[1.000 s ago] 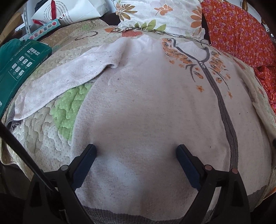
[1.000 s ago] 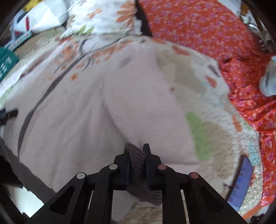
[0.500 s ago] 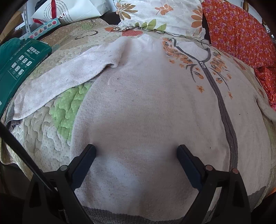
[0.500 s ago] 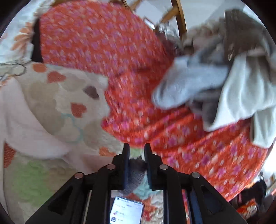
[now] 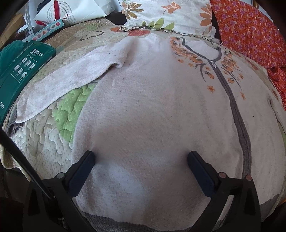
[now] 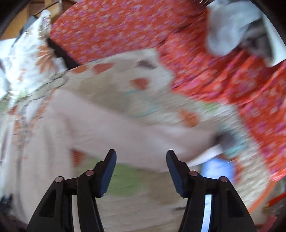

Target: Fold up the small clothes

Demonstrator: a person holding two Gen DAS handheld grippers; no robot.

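cardigan flat on bed quilt, zipper axis near-to-far | left gripper spread wide, empty, over its near hem | right gripper jaws just opening, nothing between; right sleeve beyond, cuff pointing right — I'd judge right hand nearer.

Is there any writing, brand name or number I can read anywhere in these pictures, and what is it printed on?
"i": a lone cursive letter on the white paper bag; the ring of small print around it is too small to read.
Green box: white icons and lines of print, too small to read.
Pale strip with coloured shapes: shapes only, no words legible.
Right wrist view: too blurred; nothing readable.
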